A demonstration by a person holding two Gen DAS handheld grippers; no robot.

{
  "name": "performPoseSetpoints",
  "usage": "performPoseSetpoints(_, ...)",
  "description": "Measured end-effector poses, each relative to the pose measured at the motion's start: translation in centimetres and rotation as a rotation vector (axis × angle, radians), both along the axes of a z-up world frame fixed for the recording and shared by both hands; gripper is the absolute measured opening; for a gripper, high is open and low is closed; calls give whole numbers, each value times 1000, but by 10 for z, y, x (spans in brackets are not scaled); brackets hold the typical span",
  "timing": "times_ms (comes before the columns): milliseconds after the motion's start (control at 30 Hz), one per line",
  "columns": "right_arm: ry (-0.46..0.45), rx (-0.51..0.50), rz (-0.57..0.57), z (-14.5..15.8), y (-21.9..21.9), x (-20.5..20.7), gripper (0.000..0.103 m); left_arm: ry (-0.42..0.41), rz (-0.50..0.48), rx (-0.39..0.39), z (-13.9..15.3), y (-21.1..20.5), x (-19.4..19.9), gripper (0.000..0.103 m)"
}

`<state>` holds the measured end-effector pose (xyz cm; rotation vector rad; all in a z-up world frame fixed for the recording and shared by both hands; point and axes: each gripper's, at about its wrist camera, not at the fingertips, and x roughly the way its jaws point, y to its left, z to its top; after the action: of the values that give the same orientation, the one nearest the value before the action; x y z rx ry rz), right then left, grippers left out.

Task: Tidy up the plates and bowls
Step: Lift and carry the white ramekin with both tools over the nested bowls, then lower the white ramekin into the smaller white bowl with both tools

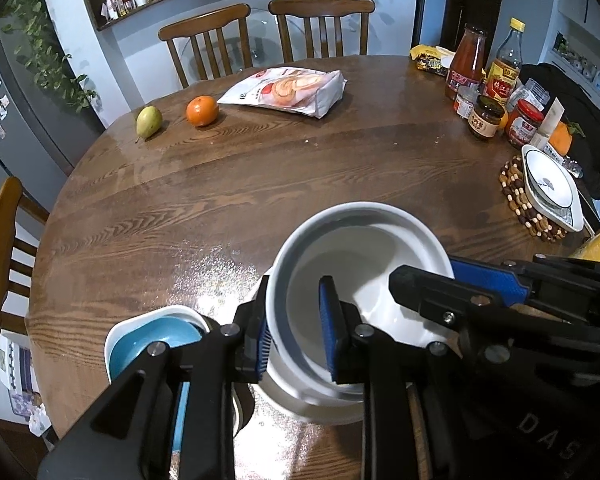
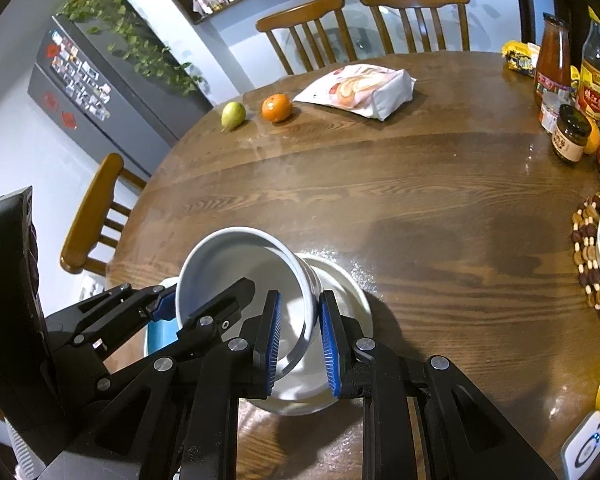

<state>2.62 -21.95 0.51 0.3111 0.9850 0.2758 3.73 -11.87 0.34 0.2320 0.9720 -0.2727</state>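
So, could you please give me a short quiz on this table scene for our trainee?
1. True or false: the white bowl sits level on the table.
2. Which fruit lies beside the orange? A banana, B pear, C apple.
3. Fill in: the jaws of the left gripper and the right gripper each straddle the white bowl's ____.
Key: 1 false, it is tilted; 2 B; 3 rim.

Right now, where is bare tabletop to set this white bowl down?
The widest bare patch is the middle of the table, between the white bowl and the snack bag. The right edge is crowded with jars and stacked dishes; the blue bowl fills the near left.
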Motion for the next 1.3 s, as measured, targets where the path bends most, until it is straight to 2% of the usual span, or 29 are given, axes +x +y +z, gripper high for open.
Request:
performPoseSetpoints(433, 21, -1, 33, -9, 11, -4, 23, 52, 40, -22, -12, 11, -4, 20)
performPoseSetpoints(1300, 82, 12, 39, -35, 5, 1, 23, 100, 35, 14, -34, 1, 0, 19)
